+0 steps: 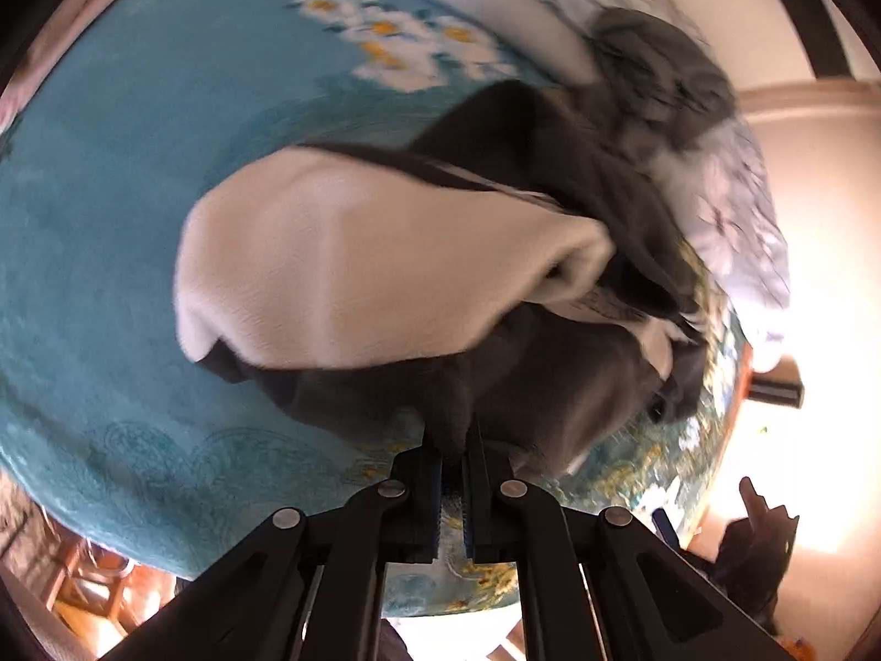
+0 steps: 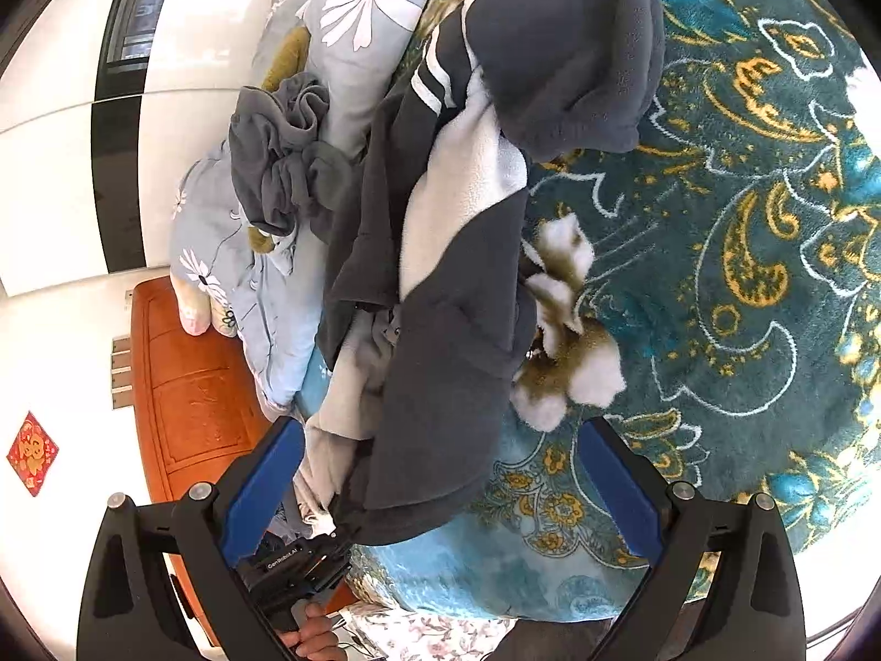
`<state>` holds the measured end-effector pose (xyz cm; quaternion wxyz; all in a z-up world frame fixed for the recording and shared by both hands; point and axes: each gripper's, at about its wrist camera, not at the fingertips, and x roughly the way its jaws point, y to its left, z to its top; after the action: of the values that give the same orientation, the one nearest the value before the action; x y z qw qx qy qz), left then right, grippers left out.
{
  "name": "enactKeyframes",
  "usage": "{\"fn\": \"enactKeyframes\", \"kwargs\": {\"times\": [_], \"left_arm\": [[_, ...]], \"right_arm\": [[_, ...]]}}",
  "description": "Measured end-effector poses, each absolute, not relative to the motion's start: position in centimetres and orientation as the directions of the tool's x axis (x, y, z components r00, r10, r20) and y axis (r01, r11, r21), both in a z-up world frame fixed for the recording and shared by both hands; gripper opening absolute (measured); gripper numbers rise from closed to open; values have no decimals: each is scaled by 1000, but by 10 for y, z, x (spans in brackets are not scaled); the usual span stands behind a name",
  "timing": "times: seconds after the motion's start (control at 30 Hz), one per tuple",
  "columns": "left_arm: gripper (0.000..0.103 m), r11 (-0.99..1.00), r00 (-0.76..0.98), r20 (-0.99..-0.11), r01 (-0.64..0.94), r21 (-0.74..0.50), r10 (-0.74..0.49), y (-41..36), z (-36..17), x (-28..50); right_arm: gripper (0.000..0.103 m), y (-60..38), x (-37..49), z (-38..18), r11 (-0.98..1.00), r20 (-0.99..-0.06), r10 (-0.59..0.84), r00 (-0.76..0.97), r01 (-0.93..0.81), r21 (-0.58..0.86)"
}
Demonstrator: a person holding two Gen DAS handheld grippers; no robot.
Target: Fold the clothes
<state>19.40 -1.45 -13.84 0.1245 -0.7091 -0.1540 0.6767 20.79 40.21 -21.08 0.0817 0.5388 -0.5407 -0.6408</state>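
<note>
Left wrist view motion-blurred; garment (image 1: 385, 264) edges smeared, far pile (image 1: 661, 71) hard to make out, probably grey cloth on floral pillow (image 1: 732, 220). Left gripper (image 1: 452, 462) low, pointing across teal blanket (image 1: 110, 253), jaws clamped together on dark fleece hem. Right wrist view sharp: same dark-and-white fleece draped along bed edge, top cut off by frame. Right gripper (image 2: 440, 490) spread wide, fingers either side of hem, not touching.

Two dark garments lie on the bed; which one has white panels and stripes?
The grey-and-white fleece, held by the left gripper. The crumpled grey garment on the floral pillow is plain.
</note>
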Motion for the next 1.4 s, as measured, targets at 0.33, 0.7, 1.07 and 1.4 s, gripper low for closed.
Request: {"fn": "enactKeyframes", "kwargs": {"times": [0.33, 0.7, 1.07, 1.4], "left_arm": [[33, -936, 46, -952, -175, -305, 301, 9, -89, 171], [57, -869, -16, -1000, -494, 31, -27, 69, -153, 157], [10, -831, -229, -970, -524, 189, -76, 65, -145, 110], [11, -840, -413, -903, -443, 314, -120, 20, -114, 13]], "right_arm": [[100, 395, 192, -197, -413, -588, -698, -409, -441, 797], [100, 397, 189, -188, -432, -622, -666, -411, -468, 771], [100, 369, 201, -176, -445, -661, -649, -376, -518, 731], [100, 339, 189, -152, -481, -688, -627, -366, -512, 711]]}}
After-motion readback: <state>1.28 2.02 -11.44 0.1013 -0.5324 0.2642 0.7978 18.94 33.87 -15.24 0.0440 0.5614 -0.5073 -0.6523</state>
